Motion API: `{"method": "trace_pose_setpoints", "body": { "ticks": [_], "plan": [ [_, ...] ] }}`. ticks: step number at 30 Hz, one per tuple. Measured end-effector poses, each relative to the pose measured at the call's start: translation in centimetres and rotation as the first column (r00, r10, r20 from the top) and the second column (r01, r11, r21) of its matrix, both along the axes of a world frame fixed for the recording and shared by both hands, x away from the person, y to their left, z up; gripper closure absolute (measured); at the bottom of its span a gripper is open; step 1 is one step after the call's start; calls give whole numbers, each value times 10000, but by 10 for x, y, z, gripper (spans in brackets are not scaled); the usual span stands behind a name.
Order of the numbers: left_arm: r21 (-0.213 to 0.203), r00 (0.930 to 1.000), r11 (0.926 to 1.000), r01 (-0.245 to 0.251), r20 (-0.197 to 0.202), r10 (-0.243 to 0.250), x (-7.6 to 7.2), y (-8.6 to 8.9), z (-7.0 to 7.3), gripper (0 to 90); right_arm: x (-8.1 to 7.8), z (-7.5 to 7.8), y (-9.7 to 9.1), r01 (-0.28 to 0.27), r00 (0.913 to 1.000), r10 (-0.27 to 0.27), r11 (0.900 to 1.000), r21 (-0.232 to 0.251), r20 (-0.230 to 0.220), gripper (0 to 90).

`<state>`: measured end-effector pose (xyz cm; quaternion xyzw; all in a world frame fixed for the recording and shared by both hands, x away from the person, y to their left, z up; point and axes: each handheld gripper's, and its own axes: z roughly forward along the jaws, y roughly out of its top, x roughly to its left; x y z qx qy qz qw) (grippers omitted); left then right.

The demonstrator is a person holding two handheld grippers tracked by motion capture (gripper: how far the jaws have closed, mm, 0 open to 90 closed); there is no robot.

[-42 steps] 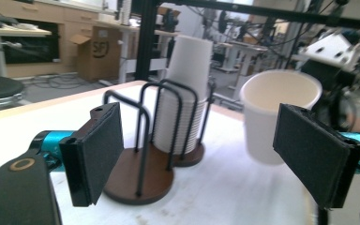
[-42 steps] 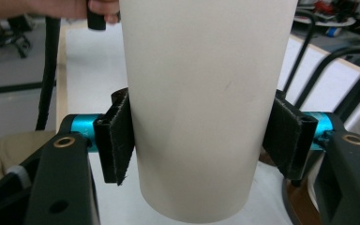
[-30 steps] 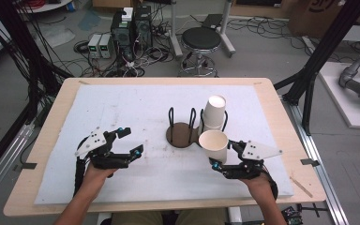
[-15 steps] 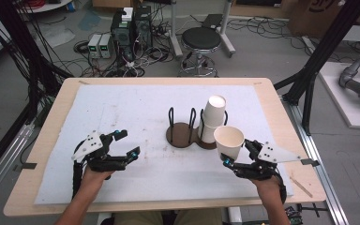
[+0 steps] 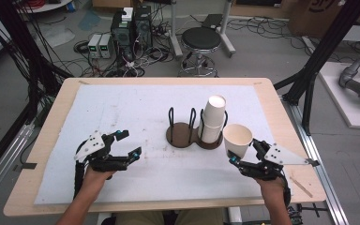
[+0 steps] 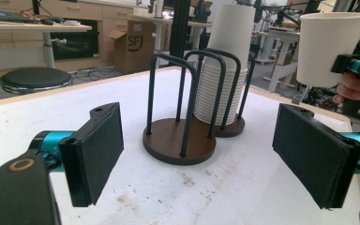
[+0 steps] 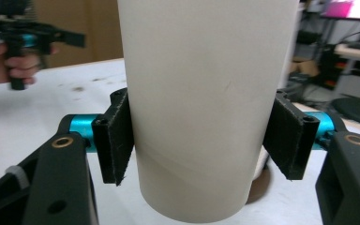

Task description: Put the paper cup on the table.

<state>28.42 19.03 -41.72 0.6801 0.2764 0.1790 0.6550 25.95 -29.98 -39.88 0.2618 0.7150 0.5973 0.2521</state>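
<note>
A white paper cup [image 5: 237, 138] stands upright, mouth up, just above the table at the right, and my right gripper [image 5: 243, 151] is shut on it. Its pads press the cup [image 7: 206, 103] low on both sides in the right gripper view. A stack of upturned cups [image 5: 213, 119] sits in the right bay of a dark wooden holder with black wire hoops [image 5: 183, 133]; the left bay is bare. My left gripper [image 5: 130, 143] rests open at the left of the white mat, its jaws wide apart [image 6: 197, 154] and facing the holder [image 6: 178, 140].
The white mat [image 5: 136, 108] covers most of the wooden table [image 5: 51, 122]. Beyond the far edge stand a black stool [image 5: 200, 40] and electronics with cables [image 5: 126, 33] on the floor. Black frame legs [image 5: 318, 61] rise at the right.
My right gripper has carried the cup to the right, away from the stack and holder. The left gripper has stayed where it was.
</note>
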Motion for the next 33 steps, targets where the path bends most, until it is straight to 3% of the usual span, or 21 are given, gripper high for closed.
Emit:
{"method": "trace_pose_setpoints", "body": {
  "ticks": [6,8,10,11,15,19,24,31,33],
  "plan": [
    [2,10000,10000,6,-34,-6,2,1,-1,164,1,-4,-14,856,9963,-858,9956,370,34,332],
    [-51,10000,10000,7,-43,-8,1,1,-1,164,2,-5,-16,973,9952,-974,9945,378,15,332],
    [18,10000,10000,-38,-1,38,1,1,-1,164,3,-9,-21,1567,9876,-1566,9874,230,-73,332],
    [18,10000,10000,-38,-1,38,1,1,-1,164,3,-9,-21,1567,9876,-1566,9874,230,-73,332],
    [65,10000,10000,-39,15,39,0,-2,0,164,8,-16,-28,2258,9739,-2255,9741,83,-254,332],
    [149,10000,9999,-17,-14,17,0,-3,-1,164,16,-25,-31,2738,9585,-2741,9617,-155,-777,332],
    [241,10000,9997,-26,-51,27,0,-3,-2,164,30,-35,-28,2864,9454,-2888,9574,-380,-1511,332],
    [267,10000,9996,-6,-80,8,1,-3,-3,165,47,-47,-20,3129,9093,-3394,9391,-1423,-2407,331],
    [263,9999,9996,-24,-117,27,1,-3,-4,165,48,-48,-19,3144,9059,-3459,9359,-1592,-2442,331]
  ]
}}
